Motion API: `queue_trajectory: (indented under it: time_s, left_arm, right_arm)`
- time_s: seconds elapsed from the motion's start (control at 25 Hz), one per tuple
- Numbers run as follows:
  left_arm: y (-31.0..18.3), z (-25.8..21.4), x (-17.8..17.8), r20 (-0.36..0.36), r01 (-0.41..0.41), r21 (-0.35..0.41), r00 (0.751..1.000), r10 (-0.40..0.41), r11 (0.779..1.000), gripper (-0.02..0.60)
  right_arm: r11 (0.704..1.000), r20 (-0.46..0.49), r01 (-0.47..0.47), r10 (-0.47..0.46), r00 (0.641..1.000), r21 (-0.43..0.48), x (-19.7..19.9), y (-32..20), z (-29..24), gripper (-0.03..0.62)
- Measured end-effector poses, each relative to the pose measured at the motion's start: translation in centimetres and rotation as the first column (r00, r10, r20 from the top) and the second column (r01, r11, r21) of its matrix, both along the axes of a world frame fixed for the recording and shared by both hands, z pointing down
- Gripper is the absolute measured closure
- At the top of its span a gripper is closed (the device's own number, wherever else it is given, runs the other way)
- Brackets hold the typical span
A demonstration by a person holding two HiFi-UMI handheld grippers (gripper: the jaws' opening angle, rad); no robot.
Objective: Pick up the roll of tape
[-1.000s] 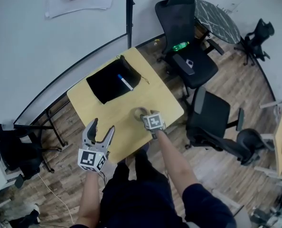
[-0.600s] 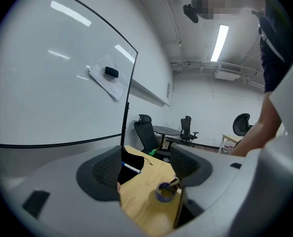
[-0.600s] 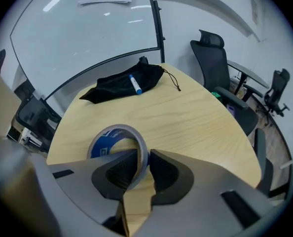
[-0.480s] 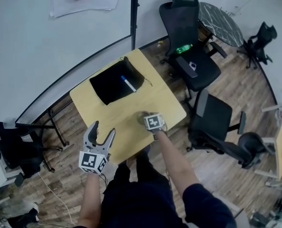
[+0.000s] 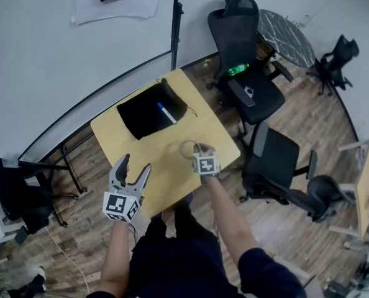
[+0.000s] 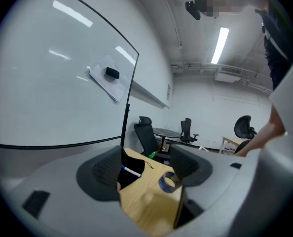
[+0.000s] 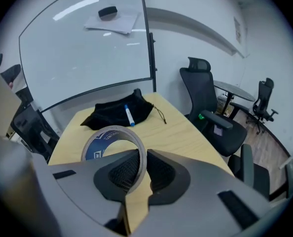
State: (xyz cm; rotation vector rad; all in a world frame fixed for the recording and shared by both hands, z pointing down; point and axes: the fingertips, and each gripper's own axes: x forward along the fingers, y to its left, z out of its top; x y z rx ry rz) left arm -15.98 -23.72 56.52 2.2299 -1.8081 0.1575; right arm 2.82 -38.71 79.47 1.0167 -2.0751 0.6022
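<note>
The roll of tape (image 7: 112,143), a thin grey ring with a blue inner label, stands tilted up off the wooden table (image 5: 156,160). My right gripper (image 7: 142,173) is shut on its rim, one pad inside the ring and one outside. In the head view the roll of tape (image 5: 187,148) hangs just above the table's right part, in front of the right gripper (image 5: 198,150). The left gripper (image 5: 132,173) stays open over the table's near left corner with nothing between its pads. In the left gripper view, the tape (image 6: 169,181) shows ahead and to the right of the left gripper (image 6: 145,172).
A black cloth pouch (image 5: 150,111) with a blue-capped marker (image 5: 166,113) lies at the table's far side. A whiteboard (image 5: 60,48) stands behind it. Black office chairs (image 5: 246,79) stand to the right, one with a green bottle (image 5: 236,69) on its seat.
The right gripper closed on the tape's rim and lifted it off the table, tipping the ring upright. The left gripper stayed where it was.
</note>
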Motion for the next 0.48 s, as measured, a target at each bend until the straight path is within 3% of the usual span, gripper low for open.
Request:
queue_trajectory:
  time_s: [0.28, 0.48]
  left_arm:
    - [-1.2, -0.3, 0.0, -0.002, -0.022, 0.019, 1.000, 0.022, 1.000, 0.291]
    - [-1.7, -0.2, -0.3, -0.001, -0.021, 0.025, 1.000, 0.021, 0.999, 0.291]
  right_arm:
    - [0.984, 0.082, -0.030, 0.016, 0.997, 0.174, 0.0, -1.1, -7.0, 0.551]
    - [0.937, 0.166, -0.052, -0.006, 0.986, 0.346, 0.1, -1.0, -13.6, 0.550]
